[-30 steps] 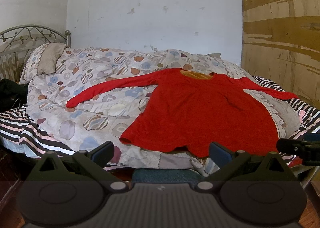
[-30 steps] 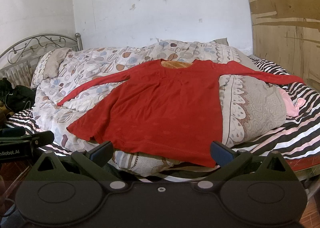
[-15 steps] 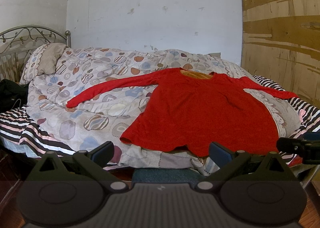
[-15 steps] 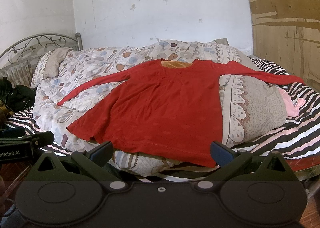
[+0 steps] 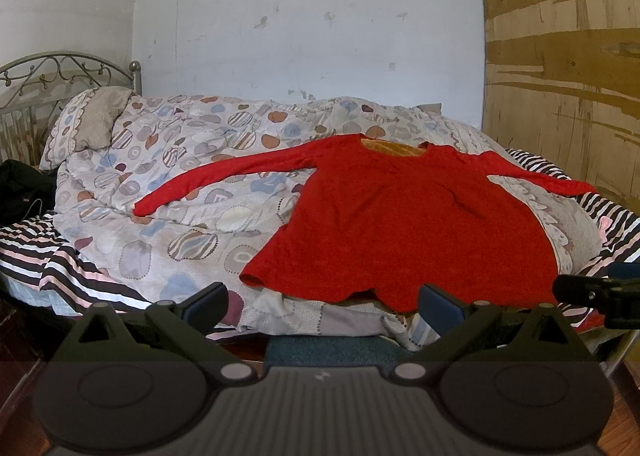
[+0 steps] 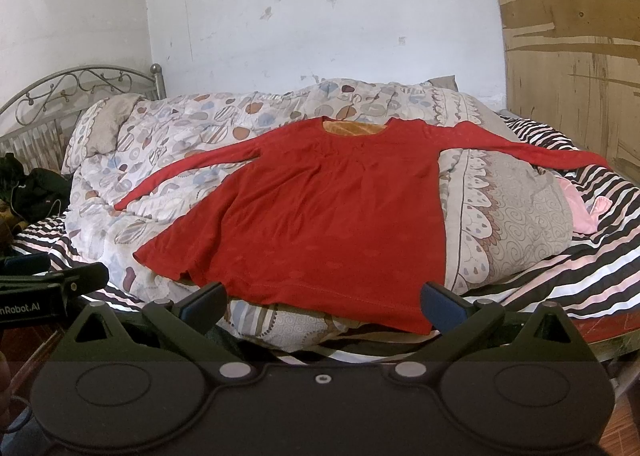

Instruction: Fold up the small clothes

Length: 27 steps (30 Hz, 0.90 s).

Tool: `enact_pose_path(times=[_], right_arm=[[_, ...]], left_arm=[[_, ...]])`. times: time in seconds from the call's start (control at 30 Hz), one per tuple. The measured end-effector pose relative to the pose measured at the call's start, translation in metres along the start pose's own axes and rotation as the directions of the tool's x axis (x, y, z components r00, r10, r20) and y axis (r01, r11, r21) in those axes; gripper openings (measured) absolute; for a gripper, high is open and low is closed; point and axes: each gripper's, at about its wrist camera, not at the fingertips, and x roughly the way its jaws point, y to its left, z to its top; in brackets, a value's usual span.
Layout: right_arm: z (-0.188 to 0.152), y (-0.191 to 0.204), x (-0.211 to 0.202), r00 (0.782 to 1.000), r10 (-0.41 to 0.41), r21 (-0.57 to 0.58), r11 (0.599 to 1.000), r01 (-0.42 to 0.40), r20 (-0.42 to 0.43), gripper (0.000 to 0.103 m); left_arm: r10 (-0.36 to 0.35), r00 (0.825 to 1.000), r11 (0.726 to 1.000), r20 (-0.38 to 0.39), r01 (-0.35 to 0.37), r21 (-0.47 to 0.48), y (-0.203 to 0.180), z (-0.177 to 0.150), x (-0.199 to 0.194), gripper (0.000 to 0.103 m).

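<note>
A red long-sleeved top (image 5: 404,223) lies flat, face up, on a patterned quilt (image 5: 168,191), both sleeves spread out to the sides, the hem toward me. It also shows in the right wrist view (image 6: 328,223). My left gripper (image 5: 324,302) is open and empty, held short of the hem at the bed's near edge. My right gripper (image 6: 324,302) is open and empty, also just short of the hem. Each gripper shows at the edge of the other's view.
The quilt covers a bed with a striped sheet (image 6: 580,280) and a metal headboard (image 6: 72,91) at the left. A pillow (image 5: 92,123) lies at the head. Dark clothes (image 6: 36,191) are heaped at the far left. A pink garment (image 6: 580,207) lies at the right. A wooden panel (image 5: 560,55) stands on the right.
</note>
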Motion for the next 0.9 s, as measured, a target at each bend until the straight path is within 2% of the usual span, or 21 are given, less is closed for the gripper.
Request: enact_pose_path(times=[0.2,0.37,0.53,0.67,0.9], right_arm=[[0.004,0.002,0.003,1.0,0.002,-0.002,1.0,-0.002,-0.025,0.103],[0.014,-0.004,0.008,1.0,0.006,-0.005,1.0,-0.006,-0.03,0.103],[0.028,-0.009,0.008,0.999,0.008,-0.03,1.0,-0.007,0.031,0.103],[0.046,-0.015,0.014,0.995,-0.001,-0.059,0.998,0.007,0.1,0.103],[0.084,-0.044,0.035,0.979,-0.038,0.005,0.999,0.038,0.202,0.103]], left_arm=[[0.026,0.999,0.998,-0.043,-0.024,0.052,-0.006,0.014,0.005,0.103],[0.018,0.996,0.993,-0.092,-0.007,0.115,-0.015,0.031,0.019,0.103],[0.021,0.995,0.991,-0.098,-0.009,0.131,-0.027,0.052,0.032,0.103],[0.045,0.997,0.984,-0.066,-0.033,0.176,-0.035,0.069,0.04,0.103],[0.056,0.997,0.971,-0.057,-0.041,0.234,-0.049,0.098,0.072,0.103]])
